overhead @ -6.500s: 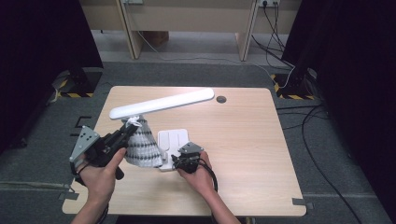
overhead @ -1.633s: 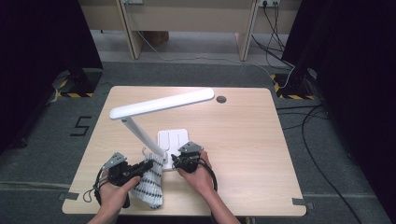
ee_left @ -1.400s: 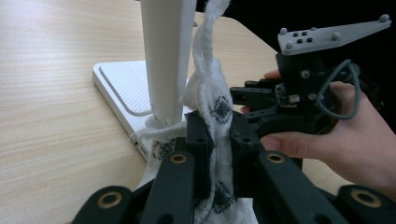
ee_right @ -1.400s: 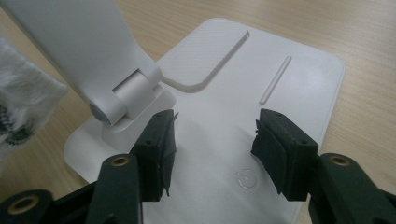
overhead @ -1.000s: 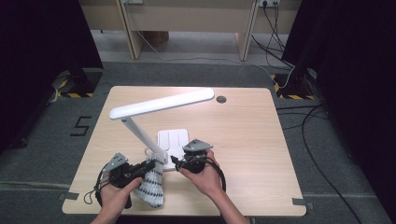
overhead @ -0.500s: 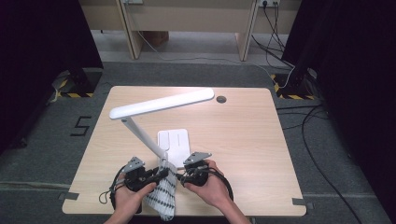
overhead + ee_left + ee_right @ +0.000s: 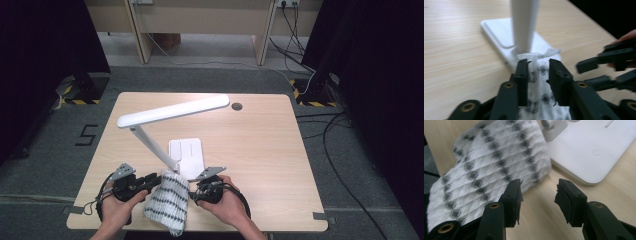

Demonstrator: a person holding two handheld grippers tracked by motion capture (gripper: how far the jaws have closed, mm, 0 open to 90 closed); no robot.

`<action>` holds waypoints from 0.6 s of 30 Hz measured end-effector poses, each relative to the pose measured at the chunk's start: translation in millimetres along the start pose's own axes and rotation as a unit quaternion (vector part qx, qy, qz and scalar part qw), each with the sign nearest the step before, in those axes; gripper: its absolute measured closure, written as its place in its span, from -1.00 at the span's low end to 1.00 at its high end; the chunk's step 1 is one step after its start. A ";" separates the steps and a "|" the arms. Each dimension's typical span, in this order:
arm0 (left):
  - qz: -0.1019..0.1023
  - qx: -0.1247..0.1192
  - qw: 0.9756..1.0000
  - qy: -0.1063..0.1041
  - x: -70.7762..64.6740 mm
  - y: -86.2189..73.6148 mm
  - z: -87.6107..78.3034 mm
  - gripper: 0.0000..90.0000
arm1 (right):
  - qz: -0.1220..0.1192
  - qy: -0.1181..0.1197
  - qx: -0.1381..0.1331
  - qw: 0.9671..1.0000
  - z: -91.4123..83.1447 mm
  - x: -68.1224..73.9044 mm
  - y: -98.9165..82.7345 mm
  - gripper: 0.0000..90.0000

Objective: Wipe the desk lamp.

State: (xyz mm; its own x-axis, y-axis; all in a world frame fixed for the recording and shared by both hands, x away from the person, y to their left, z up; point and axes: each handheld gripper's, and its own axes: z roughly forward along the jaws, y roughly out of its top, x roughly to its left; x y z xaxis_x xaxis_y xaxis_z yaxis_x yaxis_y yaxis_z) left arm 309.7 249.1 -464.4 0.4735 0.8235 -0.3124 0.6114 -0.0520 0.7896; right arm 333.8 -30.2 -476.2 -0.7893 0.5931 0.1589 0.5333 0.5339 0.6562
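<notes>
At the near edge of the worktop [image 7: 260,130], just in front of the white desk lamp [image 7: 172,112] and its flat base [image 7: 187,155], a white cloth with dark checks [image 7: 167,202] lay with its long axis running from the lamp's base toward the person, its lower end drooping over the edge. The cloth sat between the two hands, its upper end gathered at the left gripper [image 7: 150,179], so the left hand was the nearer one and already on it. In the left gripper view that gripper's jaws were pinching a bunched fold of the cloth [image 7: 537,75], just short of the lamp's stem [image 7: 524,25]; they had just been easing shut on it. The right gripper [image 7: 199,192] stood just beside the cloth's right edge. Its jaws had been closing but were spread with bare wood between them, the cloth [image 7: 489,165] lying off the left jaw, perhaps brushing it, and not gripped.
</notes>
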 end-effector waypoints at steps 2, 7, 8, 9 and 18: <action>-0.012 0.016 1.000 0.008 7.8 -5.4 1.8 0.66 | -0.004 0.009 0.004 1.000 1.9 3.1 0.0 0.27; -0.012 0.080 0.997 -0.004 12.5 -18.5 12.4 0.66 | -0.011 0.019 0.019 1.000 11.7 8.6 -0.8 0.34; -0.013 0.086 0.996 -0.004 12.5 -20.0 13.9 0.66 | -0.011 0.019 0.023 0.999 14.1 9.1 -1.0 0.36; -0.013 0.086 0.996 -0.004 12.5 -20.0 13.9 0.67 | -0.013 0.020 0.025 0.999 16.4 9.4 -1.2 0.37; -0.025 0.118 0.993 -0.021 10.9 -28.5 25.2 0.72 | -0.027 0.016 0.048 0.998 31.4 15.3 -2.6 0.43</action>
State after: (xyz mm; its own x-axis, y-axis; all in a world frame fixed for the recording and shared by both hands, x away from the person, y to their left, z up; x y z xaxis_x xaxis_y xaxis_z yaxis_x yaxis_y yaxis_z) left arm 313.4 245.3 -503.6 0.4622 0.8039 -0.3744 0.7636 -0.1461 0.6290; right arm 330.0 -3.6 -498.6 -0.8259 0.5435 0.1503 0.5155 0.6199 0.5916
